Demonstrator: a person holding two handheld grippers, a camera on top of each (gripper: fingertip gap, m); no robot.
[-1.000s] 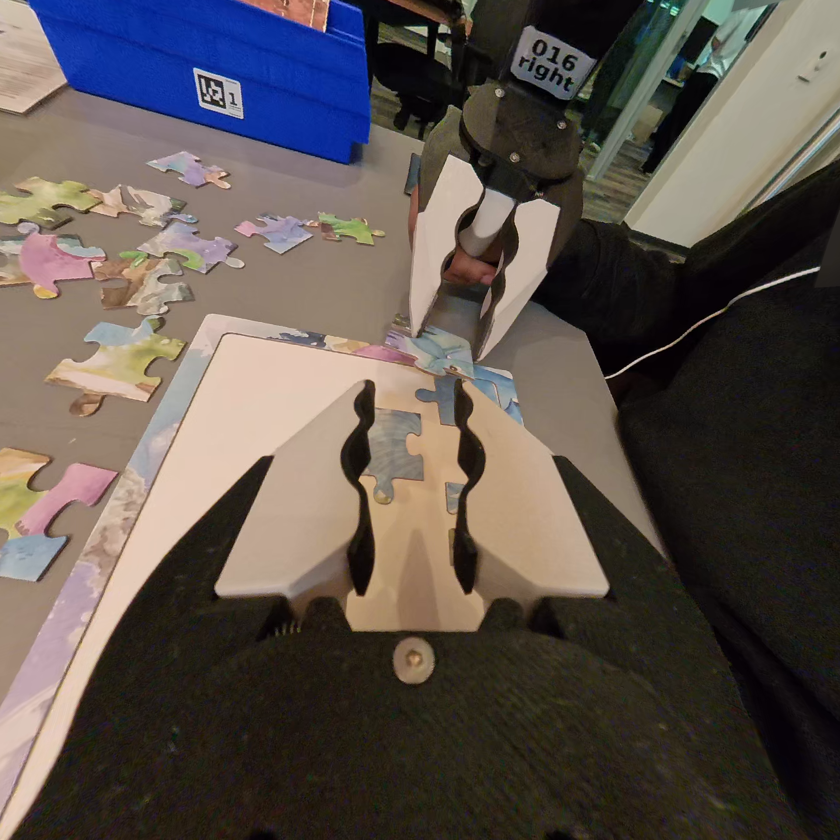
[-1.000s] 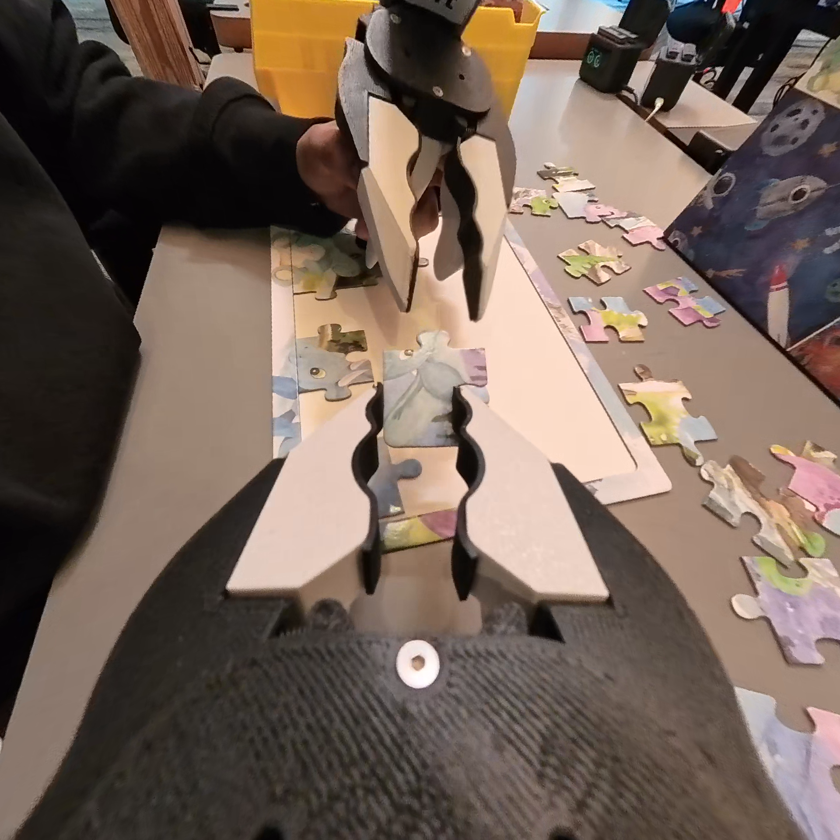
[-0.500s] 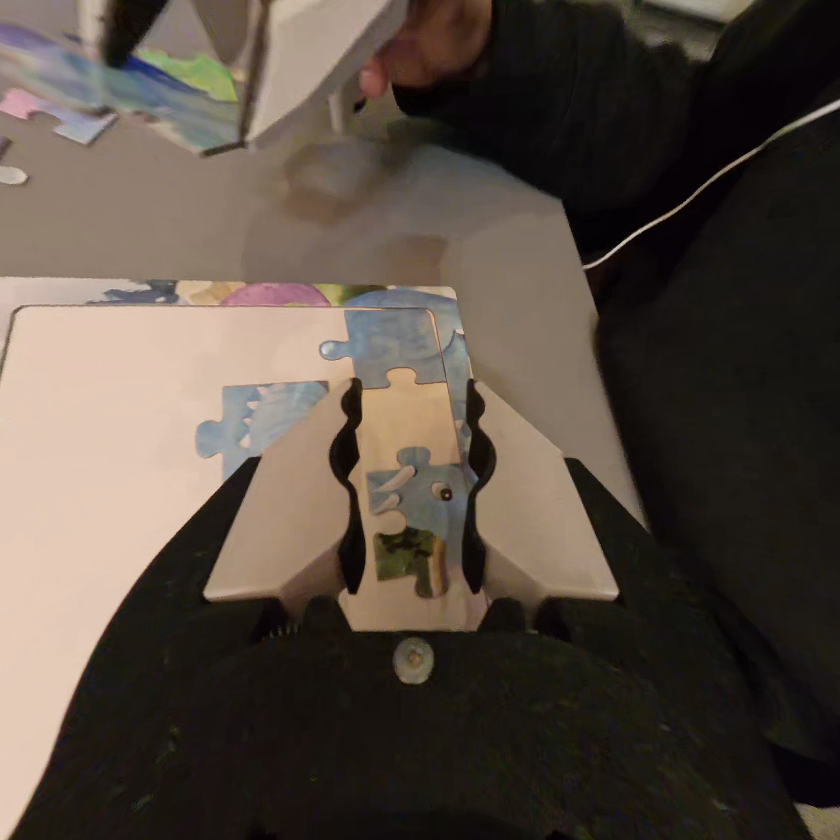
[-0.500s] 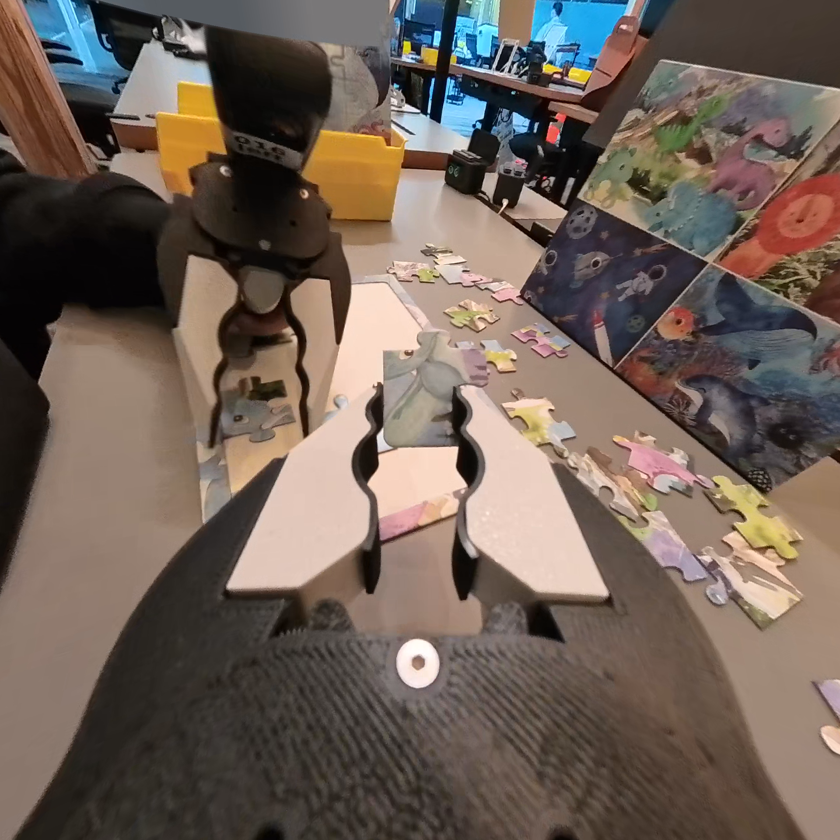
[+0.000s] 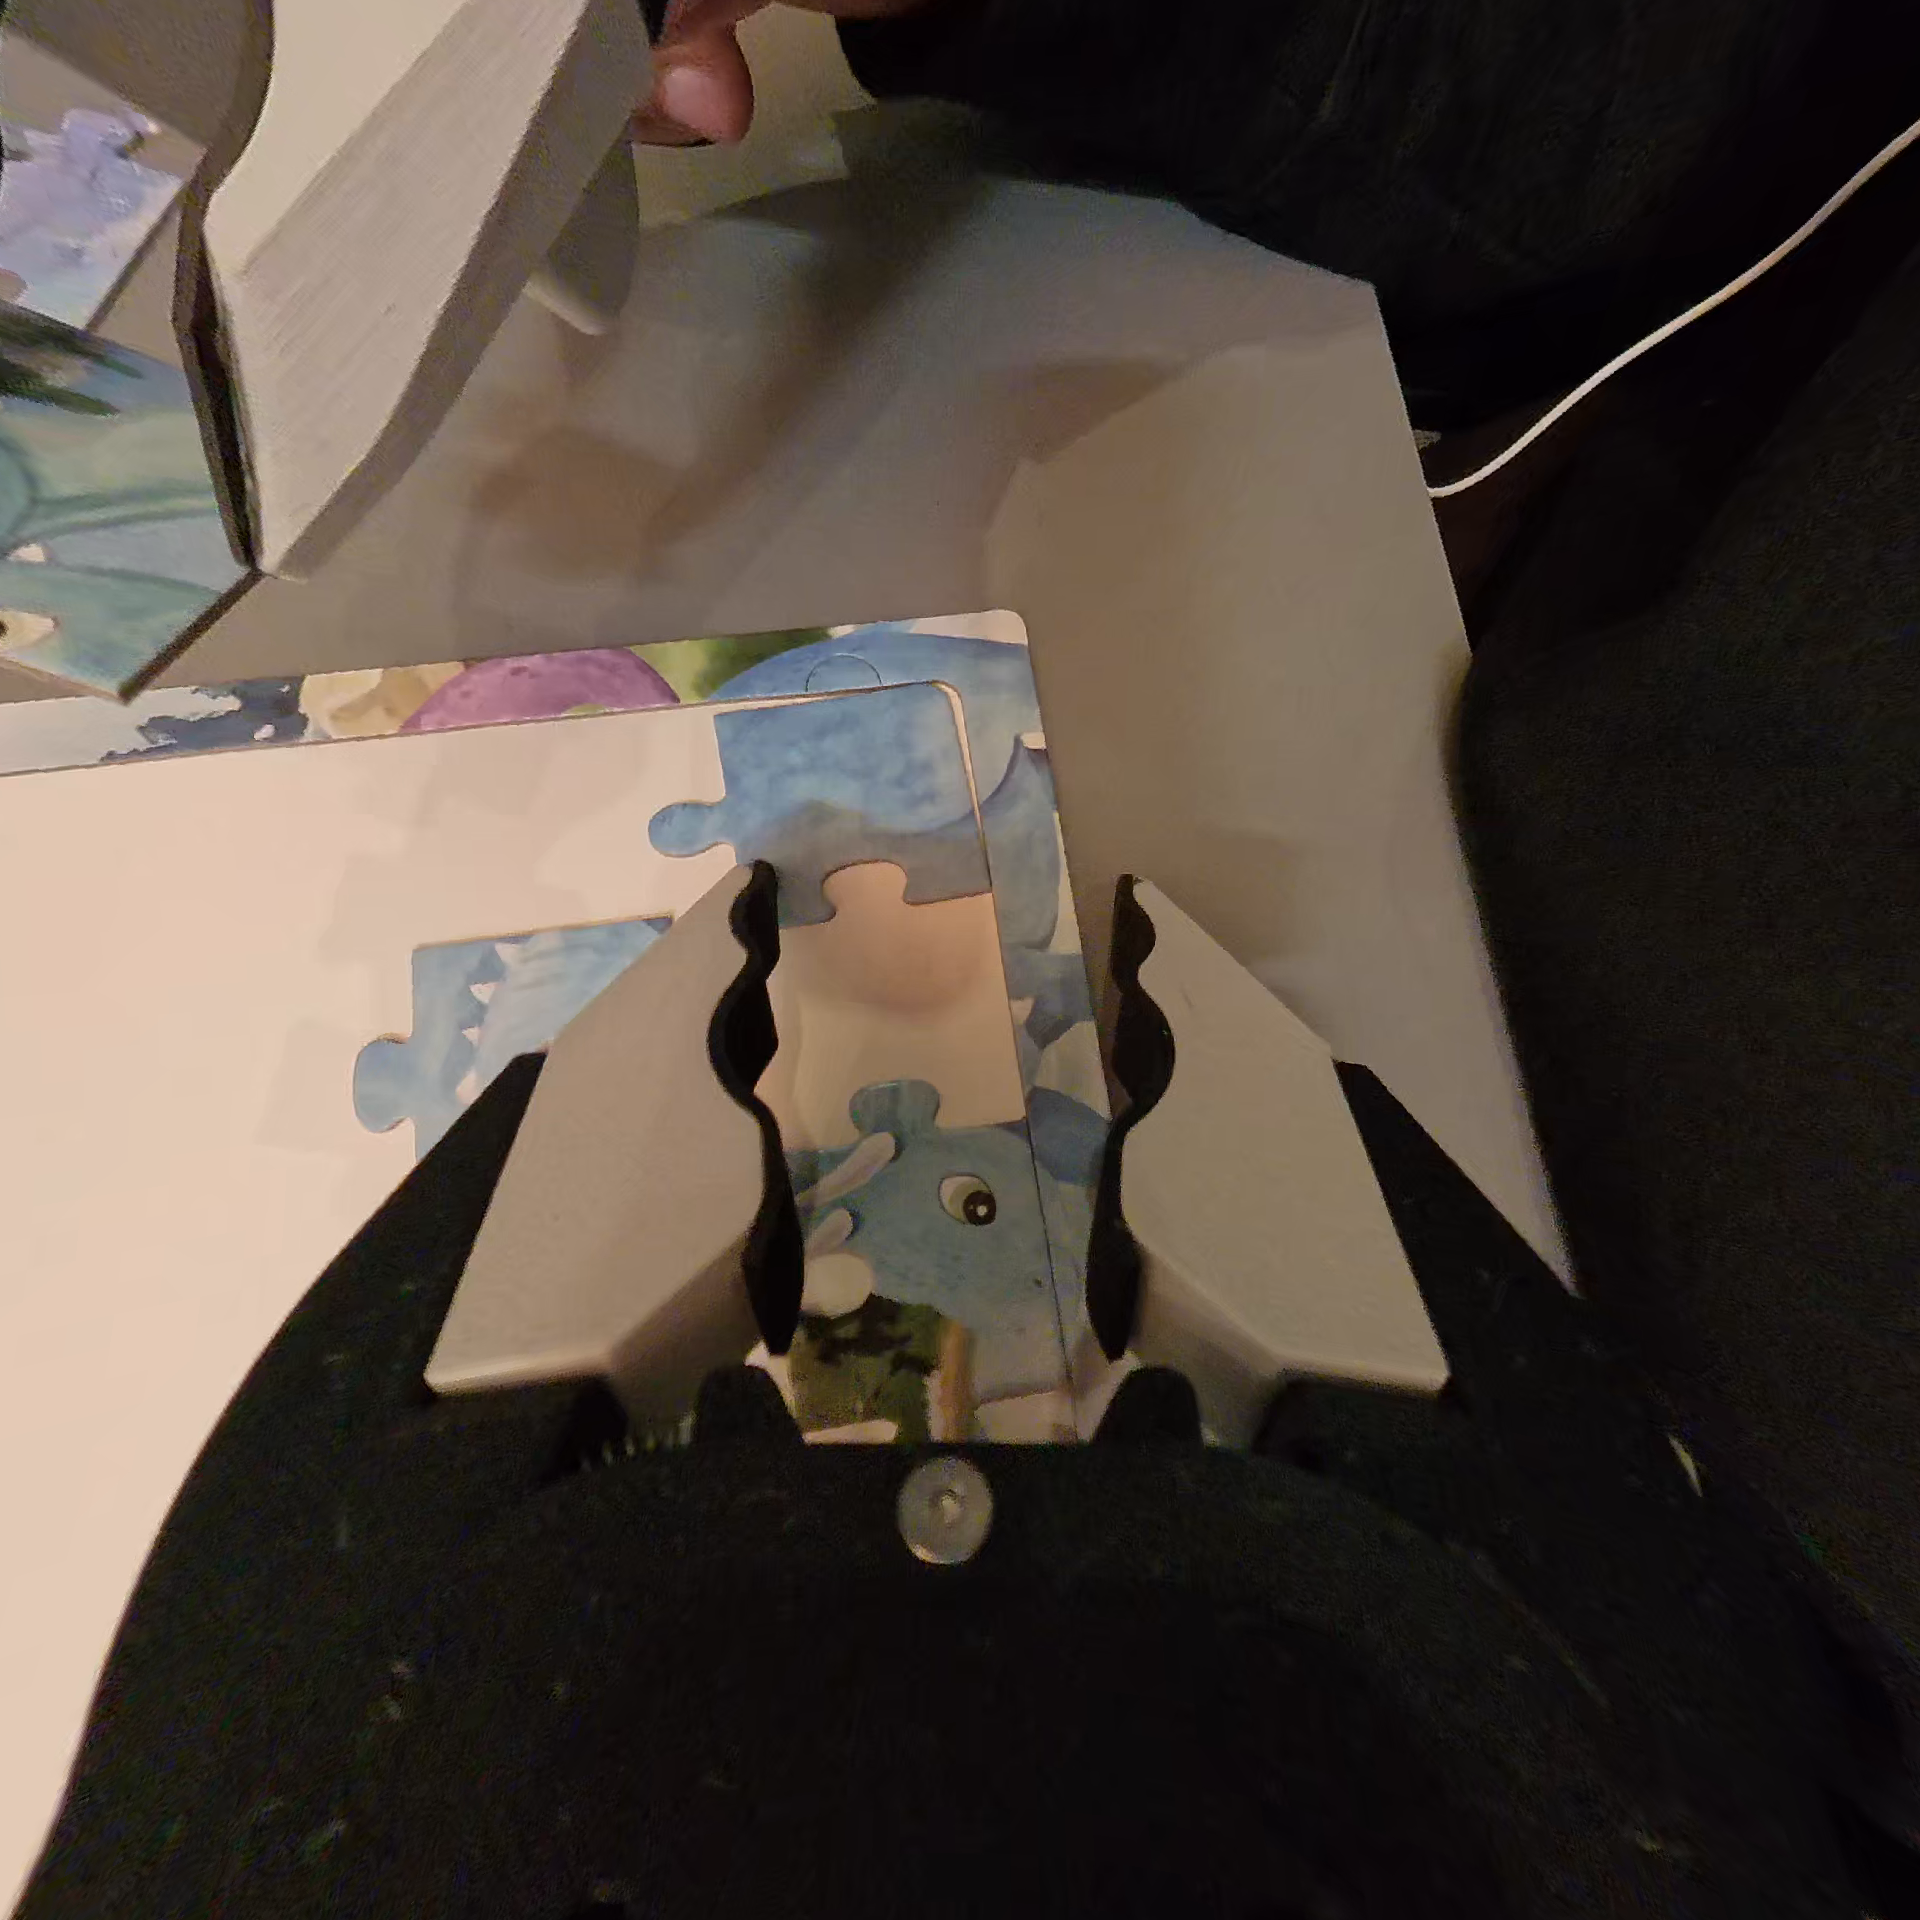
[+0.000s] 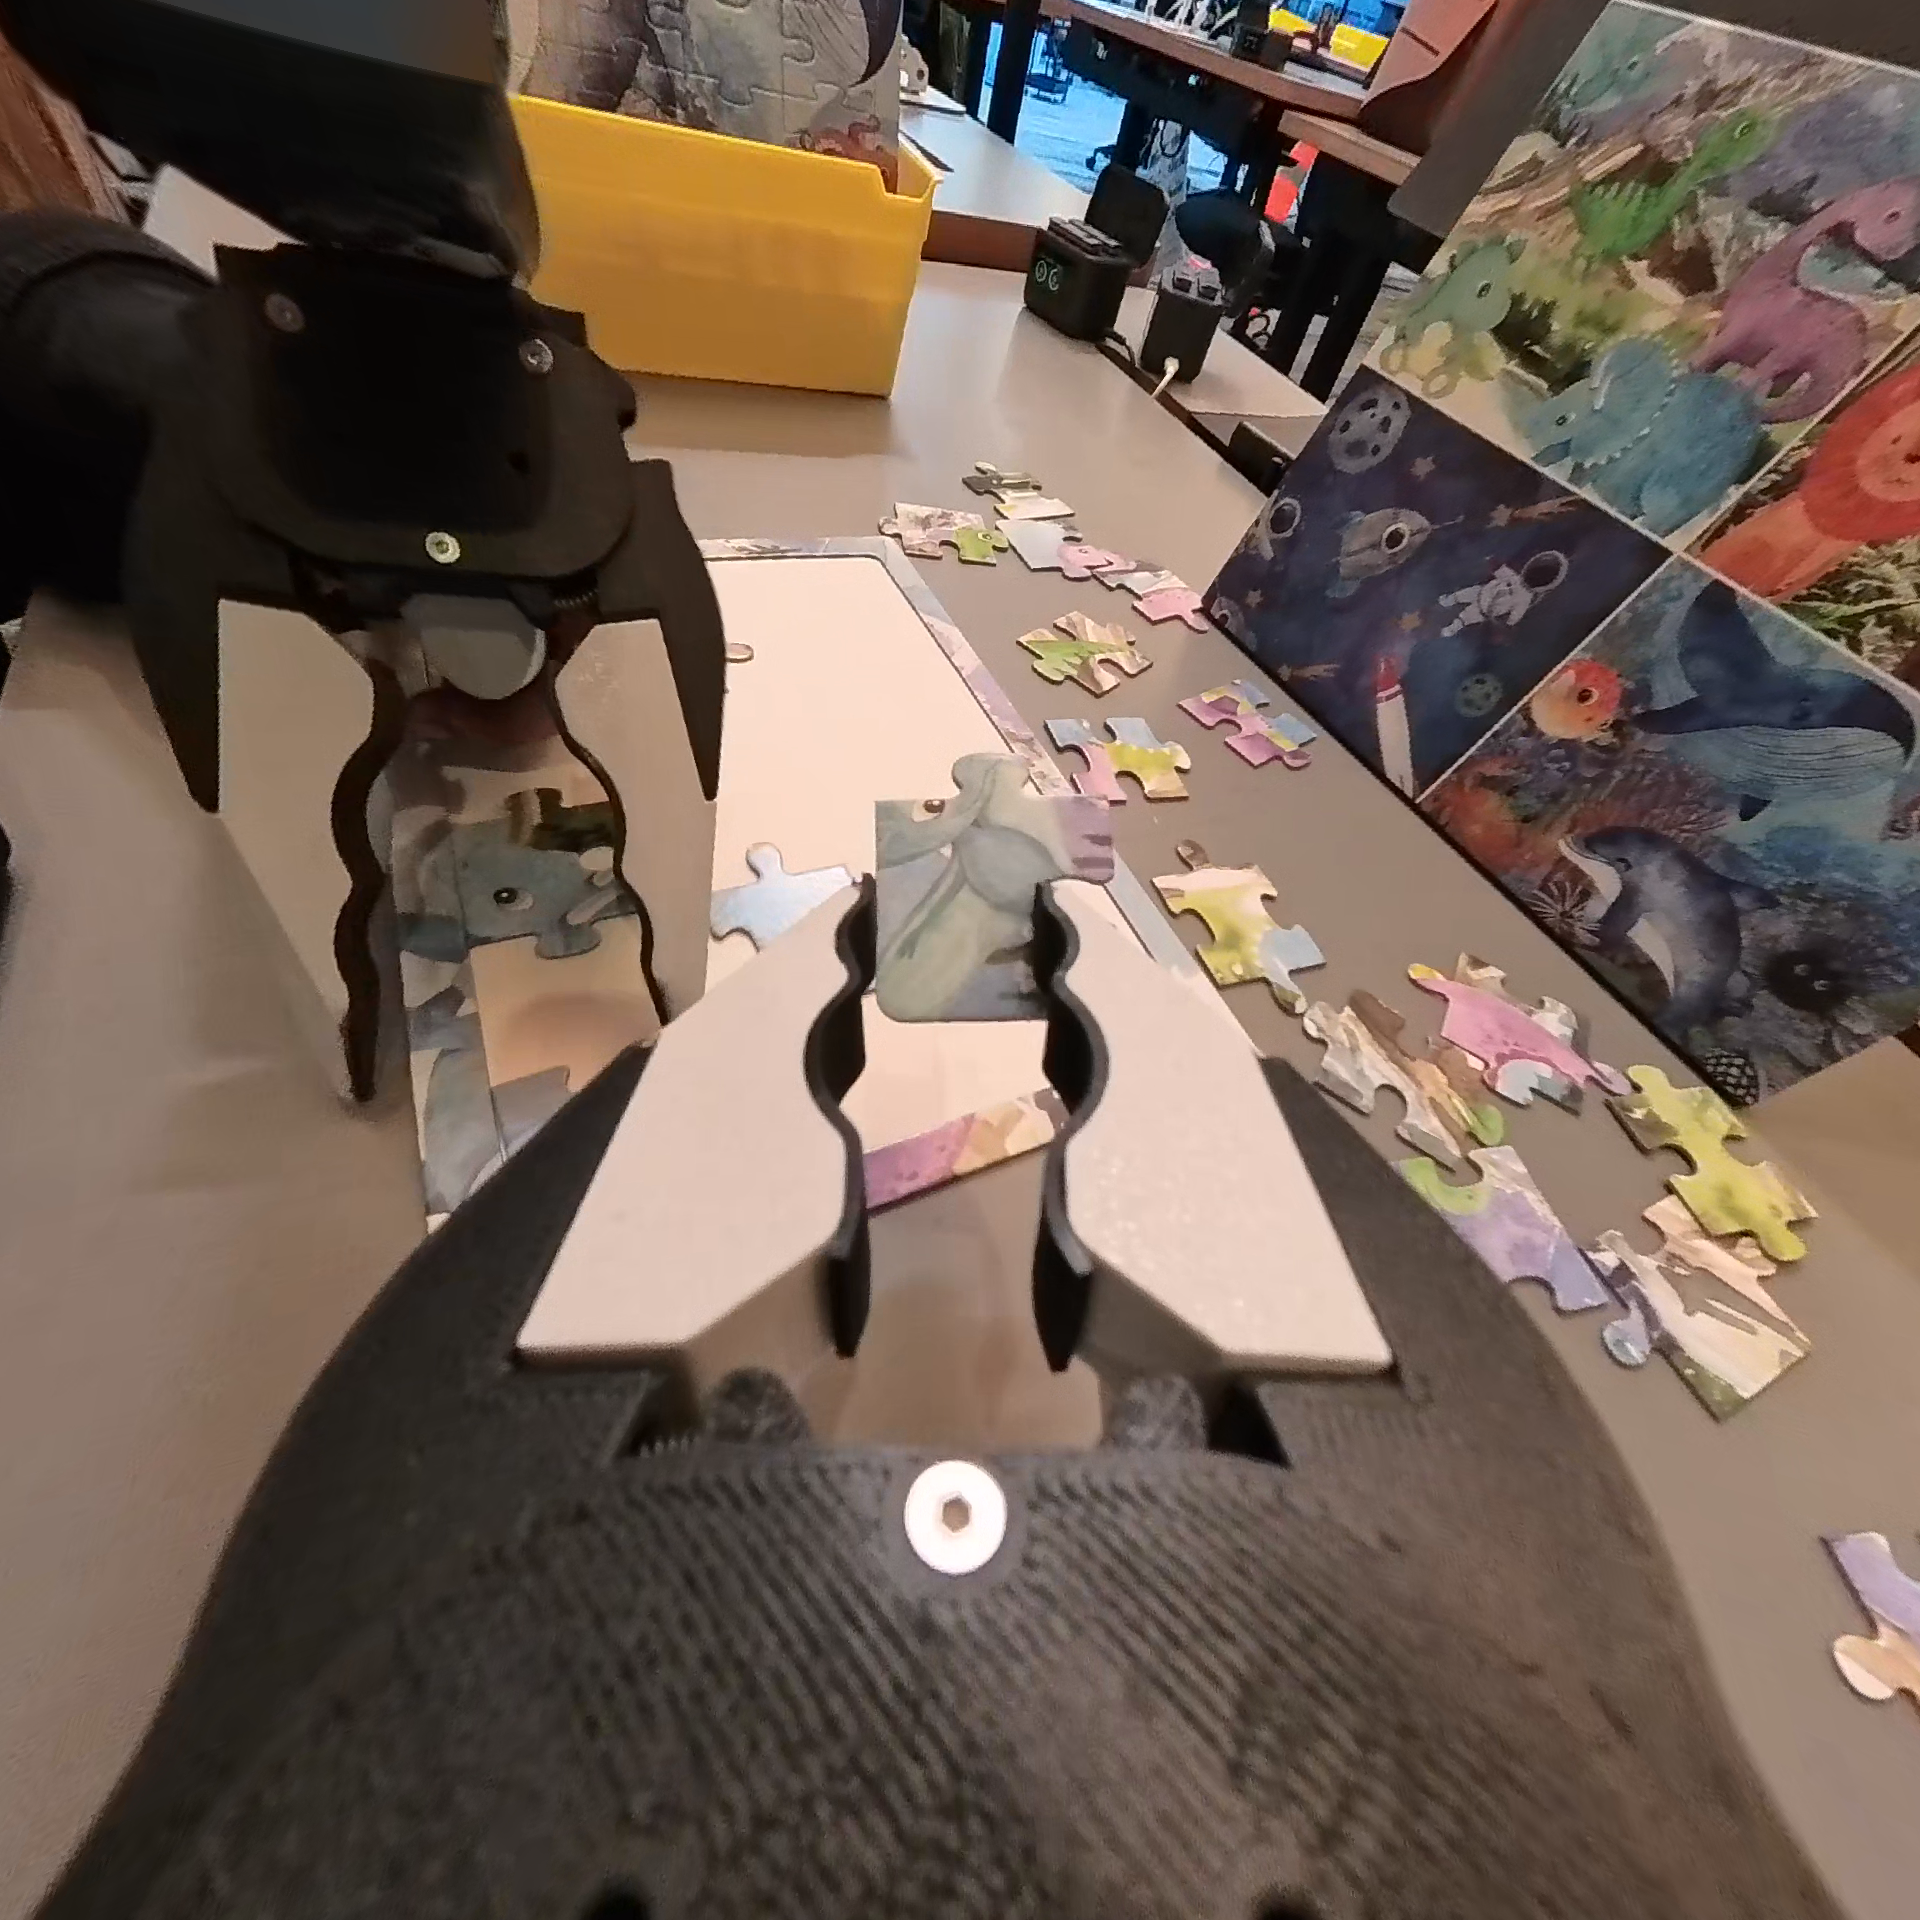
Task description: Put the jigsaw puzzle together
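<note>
My left gripper (image 5: 940,883) is open and empty, pointing down over the near right corner of the white puzzle tray (image 5: 260,935). A blue dinosaur-face piece (image 5: 935,1195) lies between its fingers, with a blue corner piece (image 5: 852,800) and another blue piece (image 5: 488,1029) nearby in the tray. My right gripper (image 6: 954,894) is shut on a pale green and purple piece (image 6: 987,831), held above the tray (image 6: 831,644). The left gripper (image 6: 509,1039) stands just to its left. In the left wrist view one right-gripper finger (image 5: 416,260) and the held piece (image 5: 62,499) show at the top left.
Several loose pieces (image 6: 1236,935) lie on the grey table right of the tray. Picture boards (image 6: 1662,623) lean along the right. A yellow bin (image 6: 727,239) and black chargers (image 6: 1081,281) stand at the back. A person's dark sleeve (image 5: 1558,156) is at the table edge.
My right gripper has lifted the pale green piece off the tray and holds it up. My left gripper has dropped closer to the tray corner and its jaws have spread wider.
</note>
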